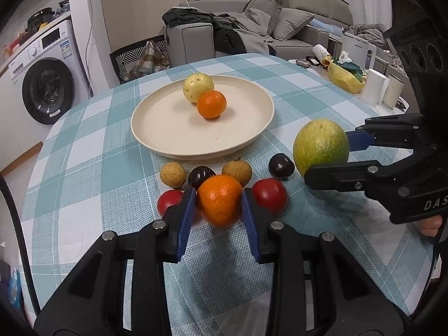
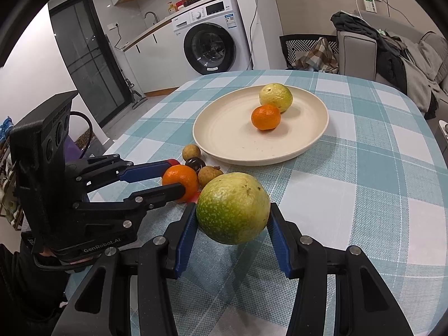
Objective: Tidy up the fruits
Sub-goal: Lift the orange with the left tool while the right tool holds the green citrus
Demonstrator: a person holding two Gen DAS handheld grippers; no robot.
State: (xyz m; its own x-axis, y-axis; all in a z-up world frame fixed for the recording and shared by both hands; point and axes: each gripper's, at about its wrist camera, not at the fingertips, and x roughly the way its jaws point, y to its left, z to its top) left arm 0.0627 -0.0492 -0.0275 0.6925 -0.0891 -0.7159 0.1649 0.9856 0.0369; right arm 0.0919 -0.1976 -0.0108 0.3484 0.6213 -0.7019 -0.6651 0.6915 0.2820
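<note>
My left gripper (image 1: 217,196) is shut on a tangerine (image 1: 219,200), also seen in the right wrist view (image 2: 180,183), among small fruits near the table's front. My right gripper (image 2: 232,210) is shut on a large green guava (image 2: 233,208), held just above the cloth; it also shows in the left wrist view (image 1: 321,147). A cream plate (image 1: 168,128) holds a yellow guava (image 1: 198,87) and a tangerine (image 1: 211,104). Two red fruits (image 1: 270,195), two dark plums (image 1: 281,165) and two brown longans (image 1: 172,174) lie in front of the plate.
The round table wears a teal checked cloth (image 1: 84,154). A yellow bag (image 1: 345,77), paper rolls (image 1: 375,86) and a white appliance (image 1: 357,49) stand at the far right. A washing machine (image 1: 47,89) and a sofa (image 1: 252,28) lie beyond the table.
</note>
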